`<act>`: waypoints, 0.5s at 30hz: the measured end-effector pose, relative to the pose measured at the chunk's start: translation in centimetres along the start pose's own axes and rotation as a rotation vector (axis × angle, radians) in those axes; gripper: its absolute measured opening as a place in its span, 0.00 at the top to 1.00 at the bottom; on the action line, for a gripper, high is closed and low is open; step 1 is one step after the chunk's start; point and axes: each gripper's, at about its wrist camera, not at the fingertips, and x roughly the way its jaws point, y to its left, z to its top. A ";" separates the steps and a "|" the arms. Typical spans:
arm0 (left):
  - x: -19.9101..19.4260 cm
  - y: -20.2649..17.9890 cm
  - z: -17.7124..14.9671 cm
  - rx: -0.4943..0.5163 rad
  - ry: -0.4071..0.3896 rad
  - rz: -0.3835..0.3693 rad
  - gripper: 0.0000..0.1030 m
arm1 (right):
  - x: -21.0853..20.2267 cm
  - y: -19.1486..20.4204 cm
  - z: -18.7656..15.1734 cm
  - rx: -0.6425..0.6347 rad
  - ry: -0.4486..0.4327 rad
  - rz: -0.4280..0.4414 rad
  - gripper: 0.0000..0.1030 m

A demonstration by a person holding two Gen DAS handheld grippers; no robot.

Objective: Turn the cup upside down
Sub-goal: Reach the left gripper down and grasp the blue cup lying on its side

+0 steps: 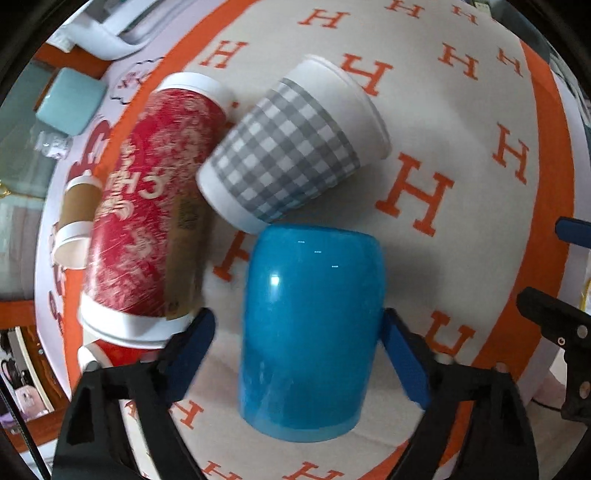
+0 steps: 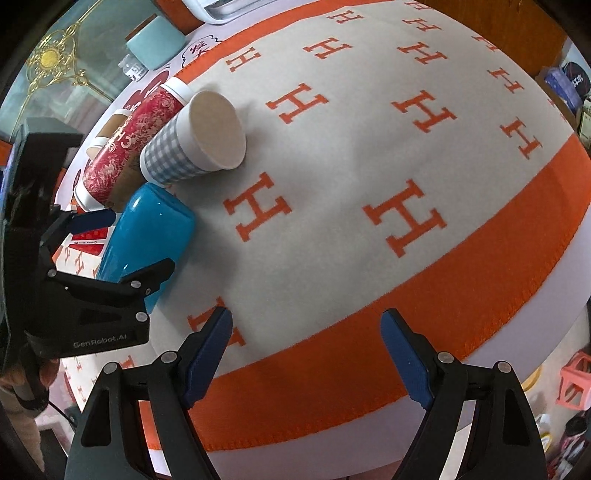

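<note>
A glossy blue cup (image 1: 310,328) lies on its side on the orange-and-grey H-patterned cloth (image 1: 461,155). My left gripper (image 1: 297,350) is open, its blue pads on either side of the cup; the right pad sits close to the cup's wall, the left one stands apart. The blue cup also shows in the right wrist view (image 2: 147,236), with the left gripper's black body over it. A grey checked paper cup (image 1: 291,147) and a tall red cup (image 1: 147,214) lie on their sides just beyond. My right gripper (image 2: 306,350) is open and empty above the cloth's orange border.
A small brown-sleeved paper cup (image 1: 75,221) lies left of the red cup. A pale teal box (image 1: 70,101) and a white appliance (image 1: 107,33) sit at the far left edge. The right gripper's black body (image 1: 554,332) is at the right. A pink stool (image 2: 576,380) stands below the table.
</note>
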 end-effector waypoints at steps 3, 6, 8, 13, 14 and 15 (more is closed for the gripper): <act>0.3 -0.1 0.2 -0.016 0.026 -0.013 0.31 | 0.1 -0.2 -0.1 0.001 -0.002 0.000 0.19; 0.3 0.4 0.3 -0.058 0.036 -0.047 0.31 | 0.1 -0.5 0.0 0.007 -0.002 0.001 0.19; 0.3 1.0 0.3 -0.093 0.043 -0.067 0.32 | 0.1 -0.6 0.0 0.012 -0.002 0.001 0.19; -0.5 3.0 -0.2 -0.244 0.056 -0.137 0.32 | -0.5 -1.0 -0.2 0.015 -0.008 0.004 0.20; -0.9 3.2 -0.3 -0.268 0.051 -0.144 0.32 | -0.7 -1.0 -0.3 0.015 -0.012 0.006 0.20; -1.6 3.5 -0.5 -0.306 0.043 -0.160 0.32 | -0.8 -1.1 -0.3 0.015 -0.014 0.007 0.20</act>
